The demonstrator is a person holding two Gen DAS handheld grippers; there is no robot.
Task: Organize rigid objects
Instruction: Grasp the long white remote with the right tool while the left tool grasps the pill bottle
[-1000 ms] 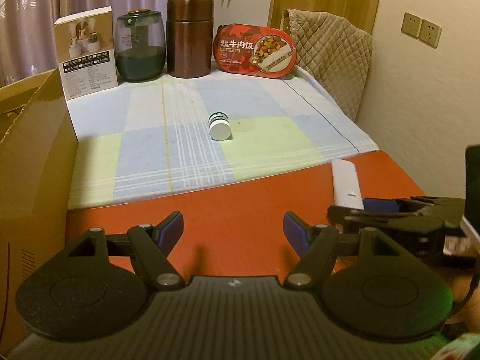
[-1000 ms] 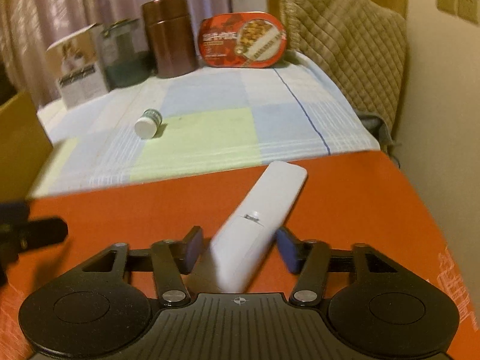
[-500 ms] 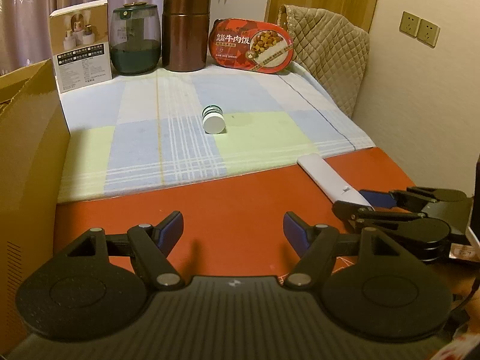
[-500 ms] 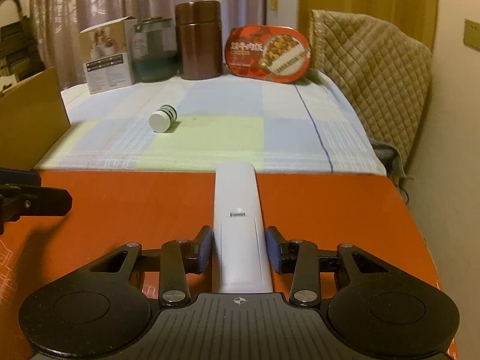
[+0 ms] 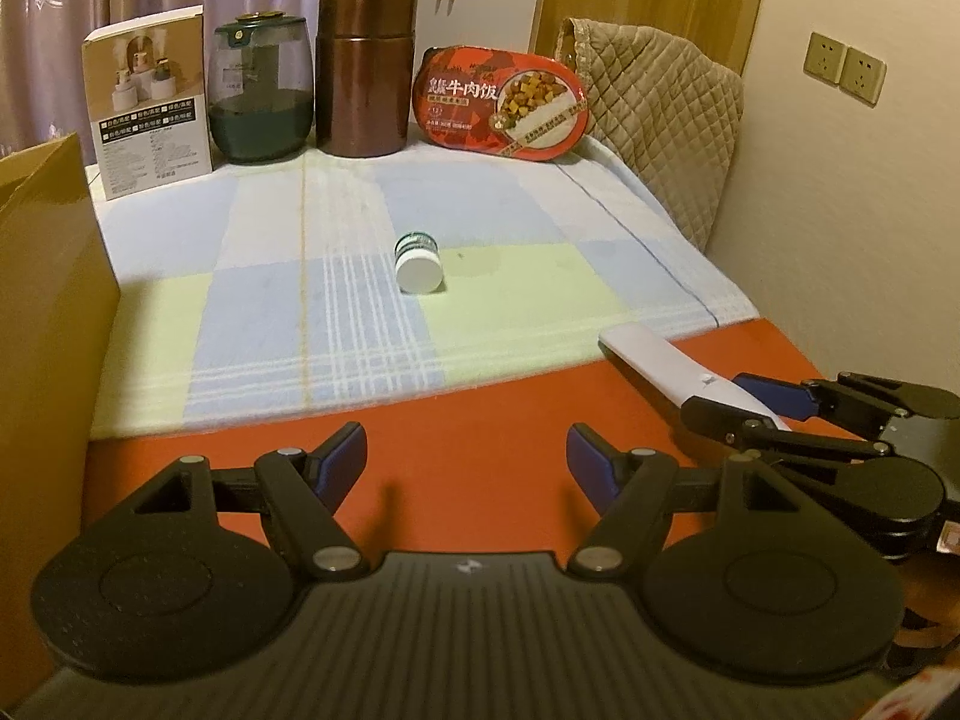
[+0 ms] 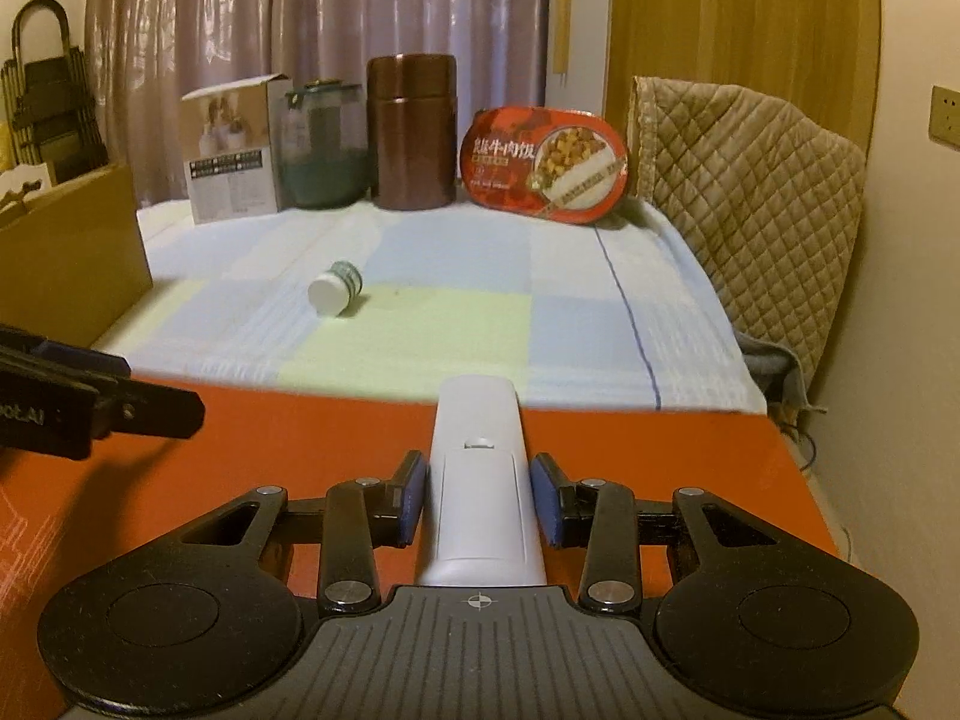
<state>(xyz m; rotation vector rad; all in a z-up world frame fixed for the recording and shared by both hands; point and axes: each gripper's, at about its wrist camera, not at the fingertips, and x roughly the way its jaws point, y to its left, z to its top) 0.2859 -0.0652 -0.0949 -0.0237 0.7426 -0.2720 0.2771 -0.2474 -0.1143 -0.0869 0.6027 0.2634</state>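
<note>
My right gripper point(image 6: 478, 498) is shut on a white remote control point(image 6: 480, 480), held lengthwise above the red table surface point(image 6: 300, 438). It also shows in the left wrist view point(image 5: 660, 369), with the right gripper point(image 5: 744, 399) on its near end. My left gripper point(image 5: 467, 459) is open and empty over the red surface. A small white-capped bottle point(image 5: 418, 264) lies on its side on the checked cloth point(image 5: 270, 300); it also shows in the right wrist view point(image 6: 333, 294).
At the back stand a product box point(image 5: 150, 132), a green-tinted jar point(image 5: 261, 102), a brown canister point(image 5: 365, 72) and a red meal tray point(image 5: 504, 102). A cardboard box point(image 5: 48, 312) is at the left. A quilted chair back point(image 5: 654, 114) and wall are at the right.
The right gripper closed on the remote, straightened it and lifted it forward. The left gripper stayed open and shifted a little.
</note>
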